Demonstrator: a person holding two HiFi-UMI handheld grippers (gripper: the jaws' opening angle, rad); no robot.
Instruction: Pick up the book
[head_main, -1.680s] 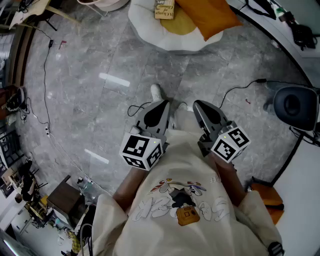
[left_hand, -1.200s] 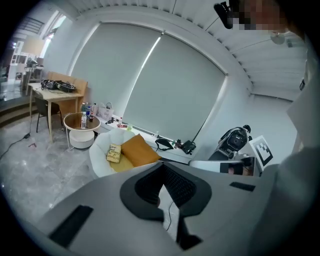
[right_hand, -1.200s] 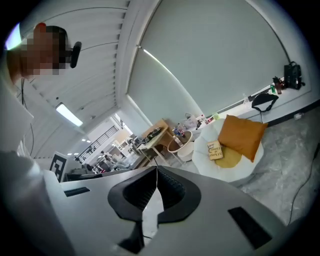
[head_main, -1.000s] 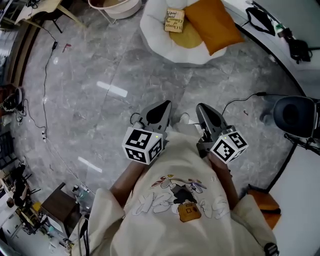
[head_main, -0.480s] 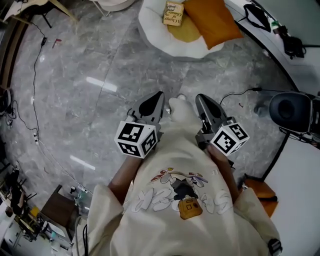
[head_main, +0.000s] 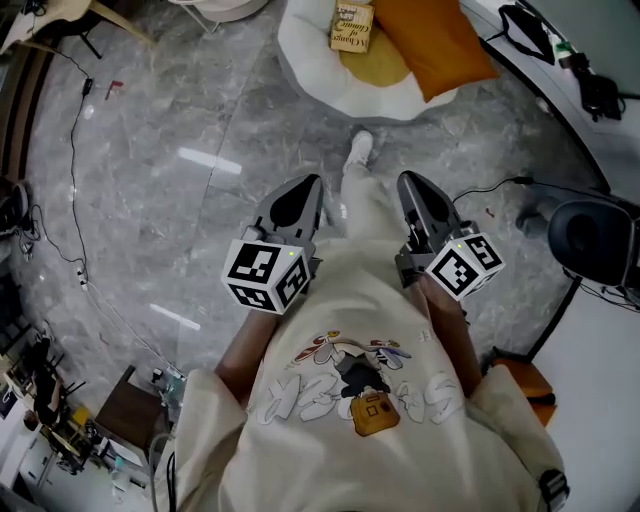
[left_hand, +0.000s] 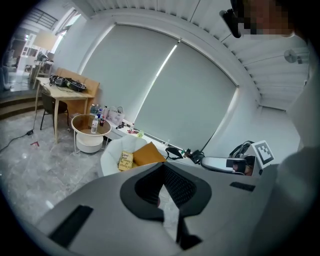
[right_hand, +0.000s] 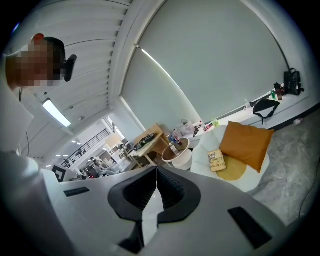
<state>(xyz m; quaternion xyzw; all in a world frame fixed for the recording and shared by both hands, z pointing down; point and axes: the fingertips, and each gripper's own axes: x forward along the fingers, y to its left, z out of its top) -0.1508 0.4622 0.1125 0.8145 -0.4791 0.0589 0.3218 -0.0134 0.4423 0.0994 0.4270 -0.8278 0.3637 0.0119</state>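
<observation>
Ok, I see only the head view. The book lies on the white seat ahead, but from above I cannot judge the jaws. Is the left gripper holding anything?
Observer: No. In its own view the left gripper has its jaws together, with nothing between them.
Operator: And the right one?
Observer: The right gripper is the same: jaws together, nothing held.
Operator: What stands next to the seat?
Observer: A round side table with bottles on it stands beside the white seat, on the side where the book lies, away from the orange pillow.
</observation>
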